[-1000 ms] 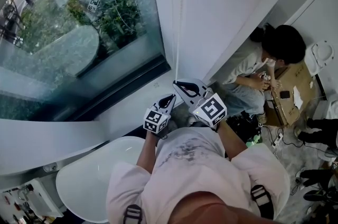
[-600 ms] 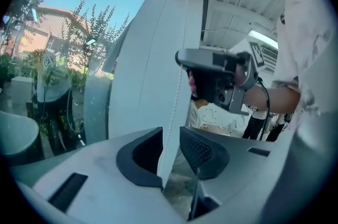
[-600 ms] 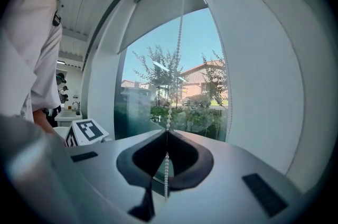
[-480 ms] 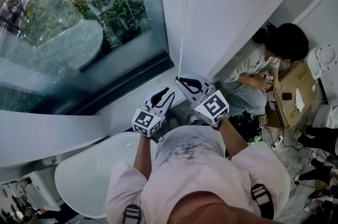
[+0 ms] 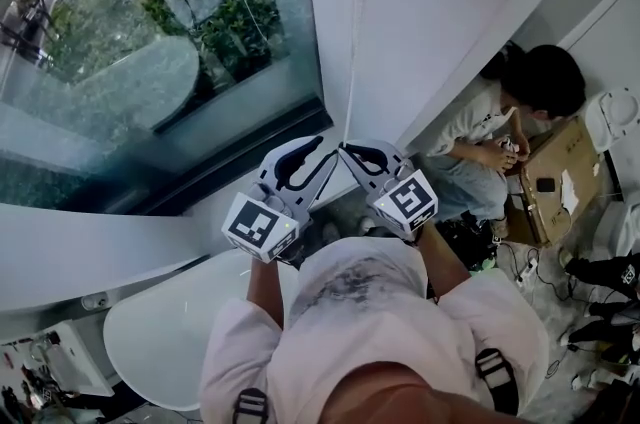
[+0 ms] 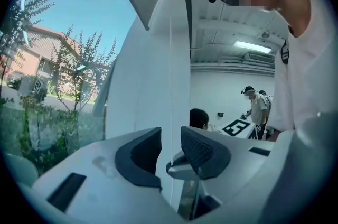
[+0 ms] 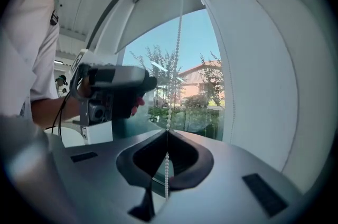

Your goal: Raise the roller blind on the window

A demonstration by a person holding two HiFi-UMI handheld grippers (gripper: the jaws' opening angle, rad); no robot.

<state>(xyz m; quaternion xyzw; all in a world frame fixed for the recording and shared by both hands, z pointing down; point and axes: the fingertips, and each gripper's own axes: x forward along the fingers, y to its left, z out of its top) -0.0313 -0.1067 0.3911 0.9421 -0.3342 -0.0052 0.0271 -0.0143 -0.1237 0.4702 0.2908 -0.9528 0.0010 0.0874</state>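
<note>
Two tongs: right tongs (image 7: pixel 167 132) clamp the bead chain (image 7: pixel 177 54); left tongs (image 6: pixel 170 134) gape, chain there barely discernible.

Person in white (image 5: pixel 478 117) crouching at the right of the frame, leaning over a cardboard box (image 5: pixel 562 174), cables (image 5: pixel 528 264) lying on the floor below, white oval surface (image 5: pixel 150 342) showing at lower left.

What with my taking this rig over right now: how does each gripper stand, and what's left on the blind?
Right gripper: shut on the chain, which hangs beside the window.
Left gripper: open, gripping nothing, close beside the right one.
Done: chain gripped; the glass in view is bare.
Left: pull the chain, probably hand over hand. I can't make out the blind's edge.
</note>
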